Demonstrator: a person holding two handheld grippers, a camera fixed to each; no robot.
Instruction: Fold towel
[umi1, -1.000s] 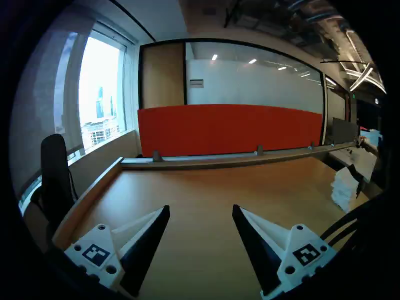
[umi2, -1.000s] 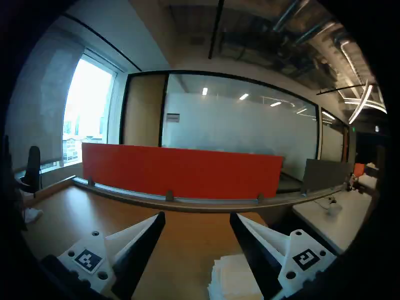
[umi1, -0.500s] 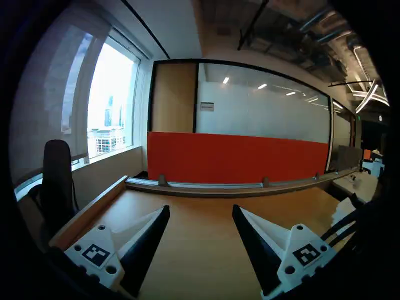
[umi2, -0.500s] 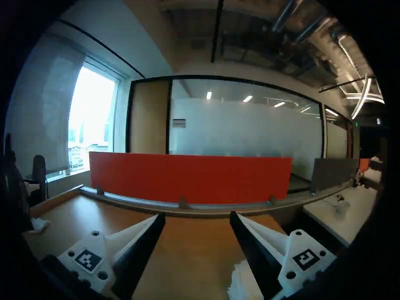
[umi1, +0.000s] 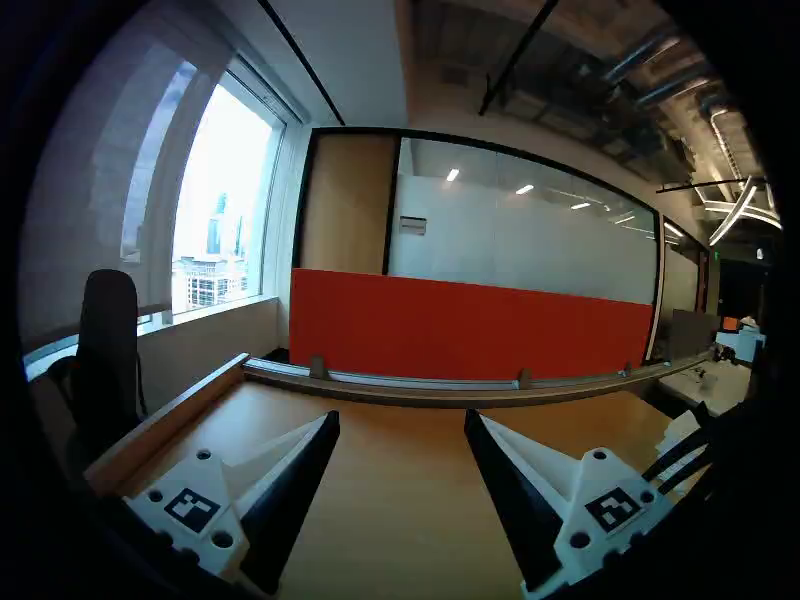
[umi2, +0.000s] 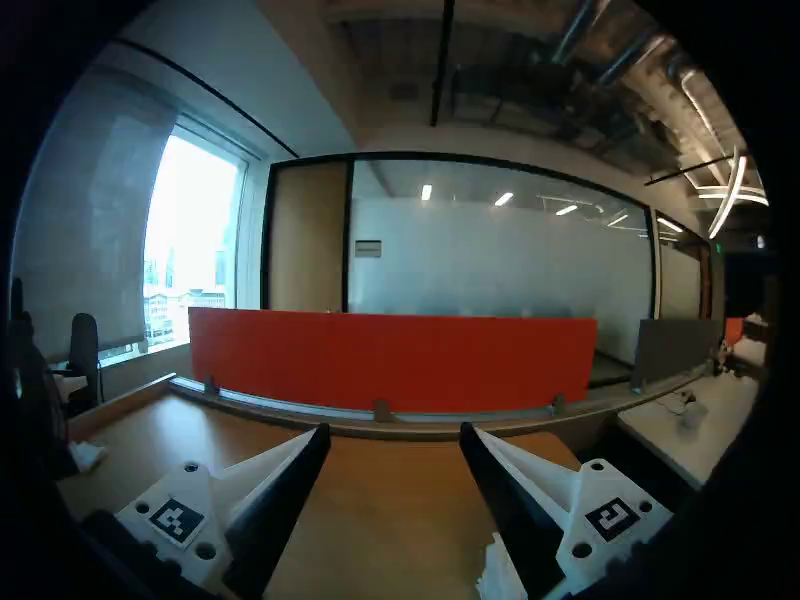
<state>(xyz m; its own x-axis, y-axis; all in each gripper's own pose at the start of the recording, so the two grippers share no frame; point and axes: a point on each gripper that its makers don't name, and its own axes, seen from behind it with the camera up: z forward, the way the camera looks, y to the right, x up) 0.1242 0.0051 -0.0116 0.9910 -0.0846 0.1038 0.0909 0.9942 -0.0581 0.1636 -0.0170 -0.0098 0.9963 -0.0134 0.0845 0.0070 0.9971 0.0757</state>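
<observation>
My left gripper (umi1: 400, 416) stands open over the wooden desk (umi1: 400, 500), with nothing between its fingers. A bit of a white folded towel stack (umi1: 682, 428) peeks out at the right edge of the left gripper view, partly behind dark cables. My right gripper (umi2: 395, 430) is open too, also with nothing in it. In the right gripper view only a corner of the white towel stack (umi2: 496, 580) shows at the bottom, beside the right finger.
An orange partition (umi1: 470, 325) on a metal rail closes off the desk's far side. A black chair (umi1: 105, 350) stands at the left by the window. Beyond the desk's right end is a white desk (umi2: 690, 425) with small items.
Both views have tipped upward, showing more ceiling. The towel stack has slid down and out toward the edge in each view. Both grippers stay open.
</observation>
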